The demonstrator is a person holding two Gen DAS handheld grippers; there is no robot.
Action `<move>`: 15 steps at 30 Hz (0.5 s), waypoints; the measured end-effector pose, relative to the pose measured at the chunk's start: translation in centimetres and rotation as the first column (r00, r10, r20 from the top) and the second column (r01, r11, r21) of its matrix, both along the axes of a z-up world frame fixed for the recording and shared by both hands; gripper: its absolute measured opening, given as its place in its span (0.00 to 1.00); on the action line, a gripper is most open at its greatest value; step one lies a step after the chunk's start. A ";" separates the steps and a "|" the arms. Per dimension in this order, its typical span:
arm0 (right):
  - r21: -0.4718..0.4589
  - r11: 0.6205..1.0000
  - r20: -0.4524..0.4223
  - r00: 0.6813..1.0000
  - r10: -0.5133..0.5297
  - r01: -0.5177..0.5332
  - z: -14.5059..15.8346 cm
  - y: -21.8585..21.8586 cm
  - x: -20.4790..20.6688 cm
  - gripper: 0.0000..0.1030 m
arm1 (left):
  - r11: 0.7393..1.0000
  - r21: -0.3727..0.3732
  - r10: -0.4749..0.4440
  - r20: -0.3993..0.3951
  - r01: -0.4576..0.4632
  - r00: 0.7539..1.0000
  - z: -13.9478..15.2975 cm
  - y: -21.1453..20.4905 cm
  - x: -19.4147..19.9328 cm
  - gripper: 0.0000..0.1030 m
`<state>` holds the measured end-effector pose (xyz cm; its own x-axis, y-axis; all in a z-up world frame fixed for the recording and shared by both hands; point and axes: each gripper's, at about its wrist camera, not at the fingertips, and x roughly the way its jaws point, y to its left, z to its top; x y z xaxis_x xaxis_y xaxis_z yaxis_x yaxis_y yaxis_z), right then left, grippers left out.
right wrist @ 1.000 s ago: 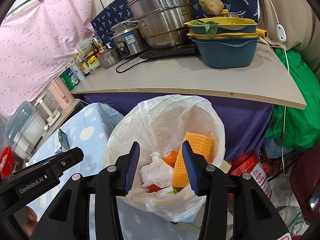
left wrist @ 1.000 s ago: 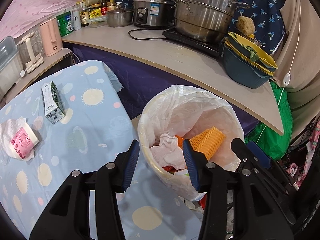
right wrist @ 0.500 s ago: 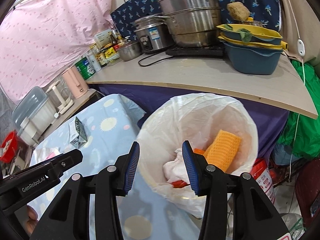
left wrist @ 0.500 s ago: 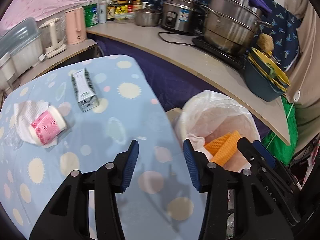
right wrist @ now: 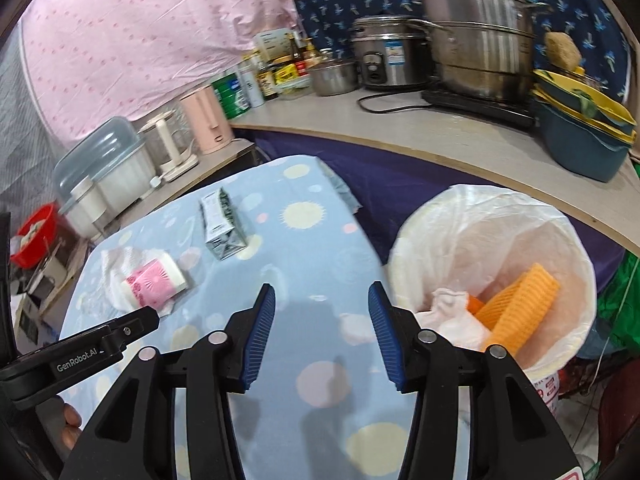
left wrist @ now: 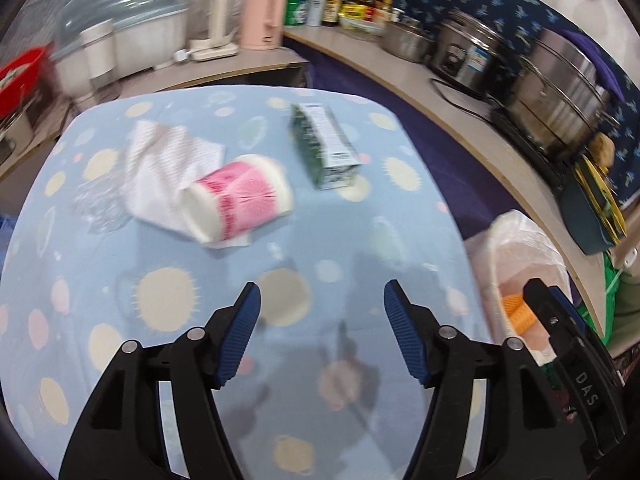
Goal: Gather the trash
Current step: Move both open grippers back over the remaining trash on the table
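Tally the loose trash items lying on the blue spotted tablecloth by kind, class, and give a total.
Pink-and-white cup: 1
Green-and-white carton: 1
White paper napkin: 1
Clear plastic wrap: 1
Total: 4

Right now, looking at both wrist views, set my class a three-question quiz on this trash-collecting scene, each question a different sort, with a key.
1. True or false: the pink cup stands upright on the table.
2. Which item is already in the trash bin? A) green carton B) orange foam net C) pink kettle
3. Fill in: the pink cup lies on a white ____.

Key
1. False; it lies on its side.
2. B
3. Paper napkin.
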<state>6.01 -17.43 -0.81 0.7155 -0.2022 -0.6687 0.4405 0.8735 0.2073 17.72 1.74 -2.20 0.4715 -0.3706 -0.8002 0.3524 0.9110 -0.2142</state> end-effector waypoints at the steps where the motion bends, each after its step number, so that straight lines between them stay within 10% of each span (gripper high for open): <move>1: 0.000 1.000 -0.003 1.000 0.016 -0.016 -0.1 0.7 0.5 0.50 | 1.000 0.001 0.020 -0.007 -0.020 1.000 -0.3 1.0 0.3 0.60; 15: -0.017 0.970 -0.048 0.969 0.242 -0.243 -2.5 8.6 7.3 0.76 | 0.966 -0.025 0.256 -0.084 -0.259 0.963 -2.7 11.8 5.0 0.80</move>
